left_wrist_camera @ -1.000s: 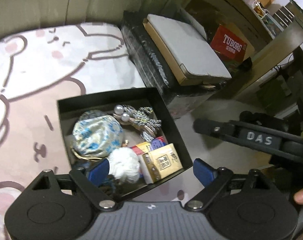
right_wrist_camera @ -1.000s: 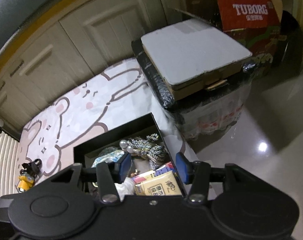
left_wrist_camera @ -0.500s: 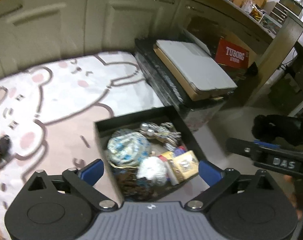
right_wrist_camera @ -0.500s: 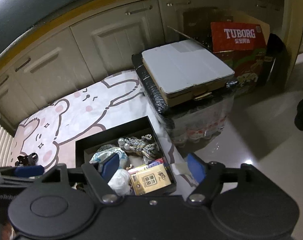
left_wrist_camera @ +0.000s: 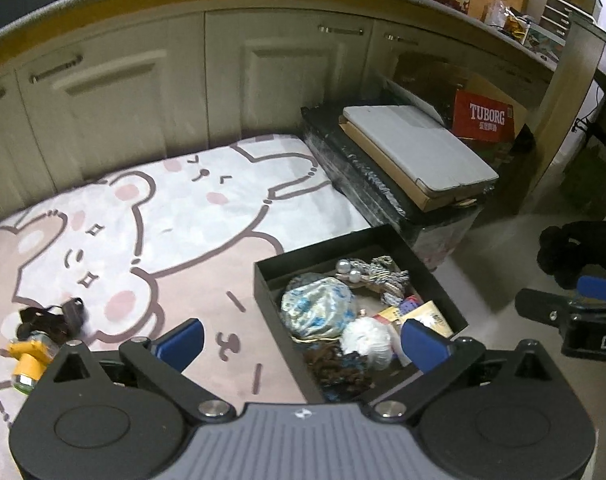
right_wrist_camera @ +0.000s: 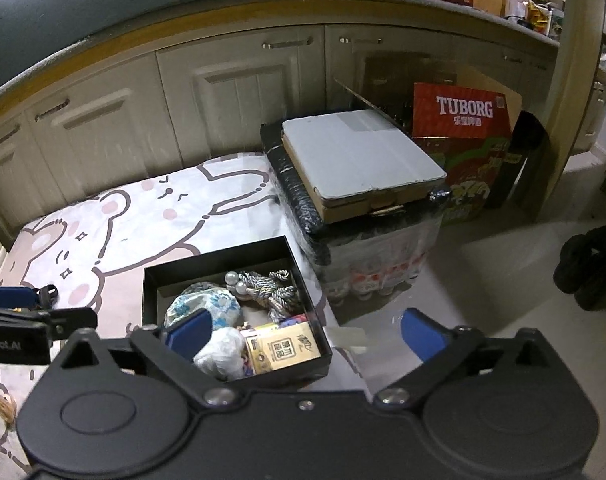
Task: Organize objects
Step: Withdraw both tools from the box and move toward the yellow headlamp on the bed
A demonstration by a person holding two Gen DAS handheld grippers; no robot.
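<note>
An open black box point(left_wrist_camera: 323, 254) sits on the rug's right edge. It holds a blue-and-white cloth pouch point(left_wrist_camera: 317, 310), a white puff point(left_wrist_camera: 367, 338), a braided cord with pearls point(left_wrist_camera: 383, 272) and a yellow pack point(left_wrist_camera: 429, 316). My left gripper point(left_wrist_camera: 303, 340) hovers above and in front of the box, its jaws opening wide with nothing held. In the right wrist view the same box point(right_wrist_camera: 215, 266), pouch point(right_wrist_camera: 207, 304) and yellow pack point(right_wrist_camera: 283, 350) lie below my right gripper point(right_wrist_camera: 306, 332), whose jaws are also opening and empty. A yellow toy point(left_wrist_camera: 27, 360) and a black strap point(left_wrist_camera: 59, 316) lie on the rug at far left.
The bear-print rug point(left_wrist_camera: 175, 216) runs up to cream cabinet doors point(left_wrist_camera: 279, 80). Right of the box stands a black-wrapped crate point(left_wrist_camera: 343, 160) with a flat carton point(left_wrist_camera: 415, 148) on it, and a red Tuborg carton point(left_wrist_camera: 487, 116) behind. A black fuzzy item point(right_wrist_camera: 587, 264) lies on the floor.
Both grippers have drawn back and up from the box, so more rug and cabinets show. The right jaws went from narrow to wide; the left jaws widened a little.
</note>
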